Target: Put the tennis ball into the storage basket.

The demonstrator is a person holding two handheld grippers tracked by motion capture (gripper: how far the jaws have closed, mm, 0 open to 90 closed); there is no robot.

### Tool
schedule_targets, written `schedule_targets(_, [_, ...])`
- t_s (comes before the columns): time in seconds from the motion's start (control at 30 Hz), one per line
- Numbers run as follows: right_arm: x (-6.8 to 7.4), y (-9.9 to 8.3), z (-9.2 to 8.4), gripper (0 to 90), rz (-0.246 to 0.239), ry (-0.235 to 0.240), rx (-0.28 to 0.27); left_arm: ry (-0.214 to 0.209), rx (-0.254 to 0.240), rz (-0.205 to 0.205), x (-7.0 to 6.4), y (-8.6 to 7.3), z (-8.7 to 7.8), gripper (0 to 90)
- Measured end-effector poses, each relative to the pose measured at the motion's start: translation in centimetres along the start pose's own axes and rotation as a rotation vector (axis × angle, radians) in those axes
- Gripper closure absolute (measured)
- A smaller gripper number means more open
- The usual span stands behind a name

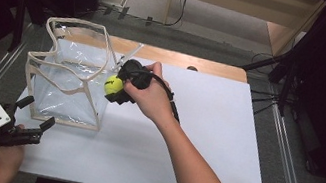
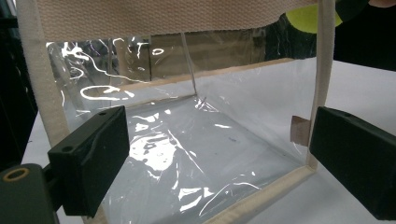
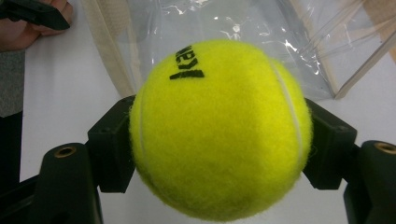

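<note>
High view: a white table (image 1: 202,144) carries a clear plastic bag (image 1: 68,82) with cream webbing edges and handles, standing open-topped near the table's left edge, toward the far left corner. The right claw (image 1: 118,86), held in a person's hand (image 1: 150,97), is closed on a yellow tennis ball (image 1: 113,84), its jaws pressing the ball from both sides, and holds it against the upper rim of the bag's right wall. Right gripper view: the tennis ball (image 3: 219,128), bearing black lettering, sits between the two black jaws, above the white table surface with the bag (image 3: 243,28) behind it. The left claw (image 1: 34,119) rests at the table's near left corner, just short of the bag, jaws spread apart and holding nothing. Left gripper view: the open jaws frame the bag's near wall (image 2: 187,140).
</note>
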State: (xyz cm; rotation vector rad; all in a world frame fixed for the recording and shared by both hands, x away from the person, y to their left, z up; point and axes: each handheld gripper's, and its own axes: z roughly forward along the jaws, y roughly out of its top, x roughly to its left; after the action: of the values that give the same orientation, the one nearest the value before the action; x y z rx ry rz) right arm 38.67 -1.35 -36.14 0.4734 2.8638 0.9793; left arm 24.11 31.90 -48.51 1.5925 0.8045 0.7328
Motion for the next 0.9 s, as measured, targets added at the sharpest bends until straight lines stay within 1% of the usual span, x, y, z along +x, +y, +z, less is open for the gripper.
schedule_targets(0.03, [0.0, 0.1, -0.2, 24.0, -0.006, 0.002, 0.003, -0.001, 0.0, -0.001, 0.0, 0.0, 0.0, 5.4])
schedule_targets(0.1, [0.0, 0.3, -0.4, 24.0, -0.002, 0.01, 0.0, -0.001, 0.003, 0.003, 0.0, 0.0, 0.0, 5.4])
schedule_targets(0.13, [-0.1, 0.5, -0.5, 24.0, -0.002, 0.002, -0.001, -0.001, 0.002, 0.002, 0.0, 0.0, 0.0, 5.3])
schedule_targets(0.27, [-0.1, 0.9, -1.0, 24.0, -0.011, 0.001, -0.008, 0.0, 0.0, -0.003, 0.0, 0.0, 0.0, 5.4])
schedule_targets(0.3, [-0.1, 1.0, -1.1, 24.0, -0.006, 0.003, -0.006, 0.0, 0.001, -0.003, 0.0, 0.0, 0.0, 5.3])
schedule_targets(0.33, [-0.1, 1.2, -1.3, 24.0, -0.012, 0.002, -0.011, -0.001, -0.001, -0.003, 0.0, 0.0, 0.0, 5.4])
schedule_targets(0.57, [-0.1, 1.9, -2.2, 24.0, -0.012, -0.006, -0.02, -0.001, -0.002, -0.004, 0.0, 0.0, 0.0, 5.4])
schedule_targets(0.83, [-0.1, 2.7, -3.3, 24.0, -0.028, -0.009, -0.022, -0.001, -0.002, -0.006, 0.0, 0.0, 0.0, 5.4])
schedule_targets(0.9, [-0.1, 3.0, -3.6, 24.0, -0.026, -0.016, -0.022, 0.0, -0.002, -0.006, 0.0, 0.0, 0.0, 5.3])
